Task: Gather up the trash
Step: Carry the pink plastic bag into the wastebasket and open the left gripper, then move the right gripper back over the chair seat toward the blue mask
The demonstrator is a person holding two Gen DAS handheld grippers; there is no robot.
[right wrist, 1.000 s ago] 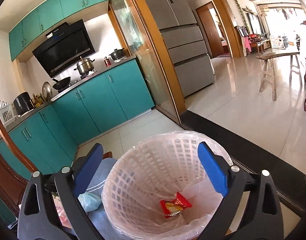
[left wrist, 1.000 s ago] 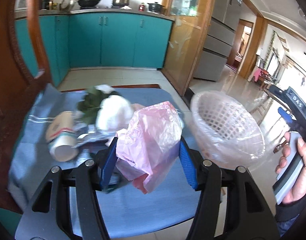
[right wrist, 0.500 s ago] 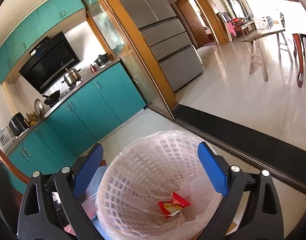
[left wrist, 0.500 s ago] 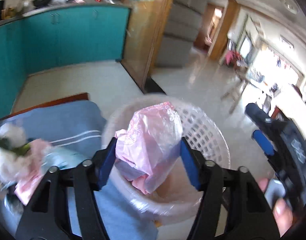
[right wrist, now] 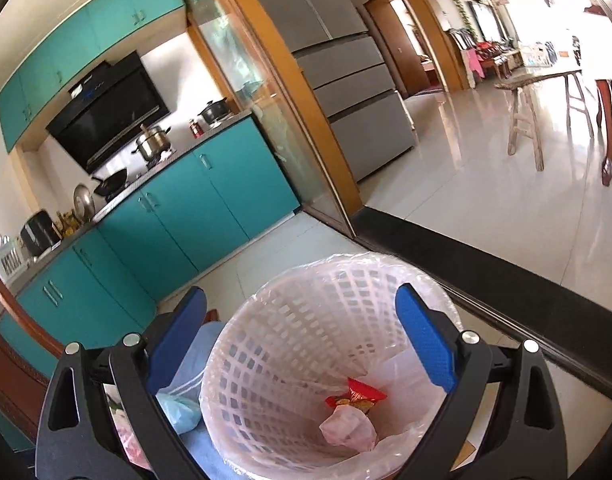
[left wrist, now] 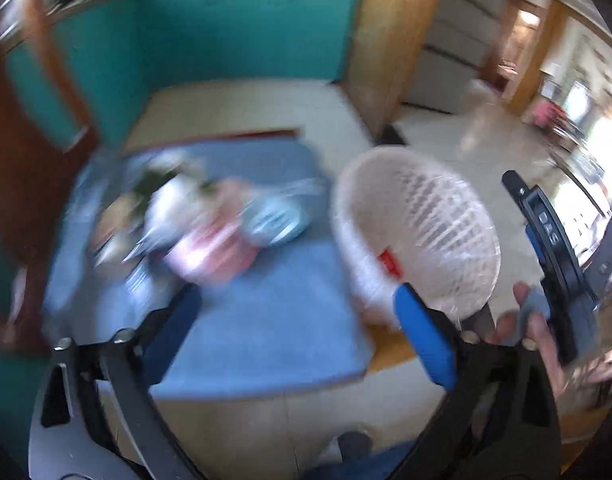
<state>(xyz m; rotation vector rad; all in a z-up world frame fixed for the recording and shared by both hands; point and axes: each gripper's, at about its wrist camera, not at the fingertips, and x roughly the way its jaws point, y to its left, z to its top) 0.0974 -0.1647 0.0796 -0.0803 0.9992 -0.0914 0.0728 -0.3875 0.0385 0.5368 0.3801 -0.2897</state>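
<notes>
I see the lined basket at the bench's right edge already holding a pink bag and a red wrapper. More trash waits on the blue cloth, far left. My left tool is opening, empty; my right tool gapes empty over the basket. Teal kitchen cabinets stand beyond.

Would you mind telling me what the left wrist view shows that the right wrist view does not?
Only the left wrist view shows the blurred trash pile on the blue cloth, the left gripper, its jaws opening on nothing, and the hand holding the right gripper.

Only the right wrist view shows the pink bag lying in the basket, the refrigerator sharply, and the right gripper open around the rim.

Both show the white basket and the red wrapper.
</notes>
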